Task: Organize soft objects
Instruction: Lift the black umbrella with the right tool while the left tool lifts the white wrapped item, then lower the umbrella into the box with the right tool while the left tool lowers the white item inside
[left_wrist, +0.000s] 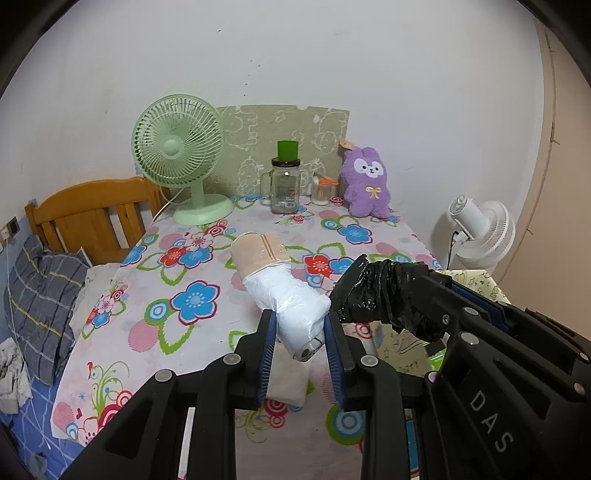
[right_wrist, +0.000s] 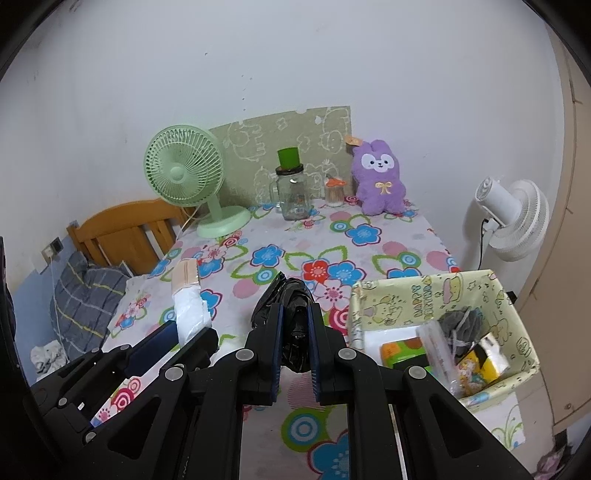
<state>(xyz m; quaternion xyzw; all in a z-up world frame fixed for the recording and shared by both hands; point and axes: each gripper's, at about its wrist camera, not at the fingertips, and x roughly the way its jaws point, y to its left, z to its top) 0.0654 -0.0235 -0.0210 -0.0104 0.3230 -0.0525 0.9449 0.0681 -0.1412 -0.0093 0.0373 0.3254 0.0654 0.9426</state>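
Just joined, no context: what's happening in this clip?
A person holds two handheld grippers above a flower-print tablecloth. The left gripper is clamped on a white plastic-wrapped roll with a beige end; the right gripper is shut on a crumpled black plastic bundle. Both are off the table. A pale yellow cartoon-print box, already holding small items, sits at the right.

tablecloth: white with blue, red and pink flowers
desk fan: pale green
plush toy: purple, white face
bundle: white and tan
bag: black
box: yellow cartoon print
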